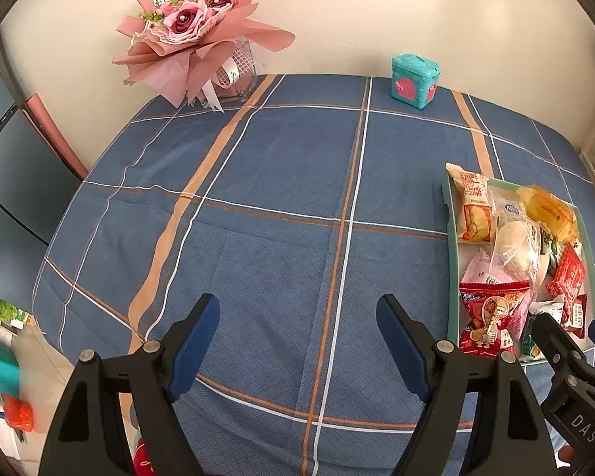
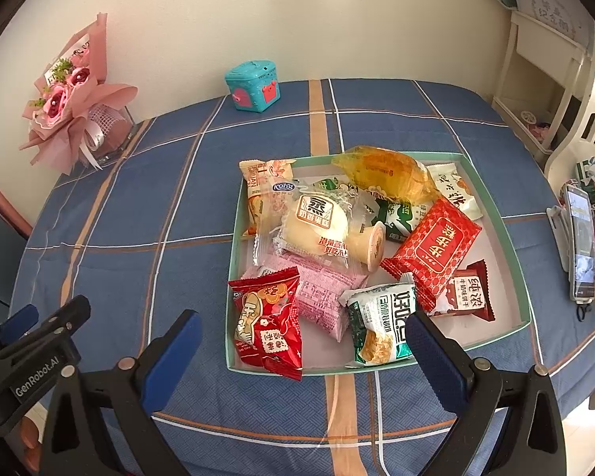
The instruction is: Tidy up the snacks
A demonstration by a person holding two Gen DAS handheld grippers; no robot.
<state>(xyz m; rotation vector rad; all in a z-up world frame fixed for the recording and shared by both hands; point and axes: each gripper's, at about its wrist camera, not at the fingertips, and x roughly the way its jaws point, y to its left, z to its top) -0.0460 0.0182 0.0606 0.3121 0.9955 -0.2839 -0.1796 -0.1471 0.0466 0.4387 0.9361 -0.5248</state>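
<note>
A shallow box with a pale green rim [image 2: 513, 238] sits on the blue checked tablecloth and holds several wrapped snacks: a red packet [image 2: 267, 323] at its near left corner, a green and white packet [image 2: 379, 329], a red patterned packet [image 2: 432, 254], a clear-wrapped bun [image 2: 317, 226], a yellow packet [image 2: 388, 172]. My right gripper [image 2: 303, 337] is open and empty, just above the box's near edge. My left gripper [image 1: 297, 341] is open and empty over bare cloth, left of the box [image 1: 452, 246]. The right gripper's fingers [image 1: 551, 337] show at the left wrist view's right edge.
A pink bouquet in a glass vase [image 2: 79, 119] stands at the far left corner. A teal toy box [image 2: 254, 85] stands by the wall. A phone [image 2: 581, 238] leans at the table's right edge, beside white shelving [image 2: 543, 75]. The table's left edge [image 1: 55, 238] drops to the floor.
</note>
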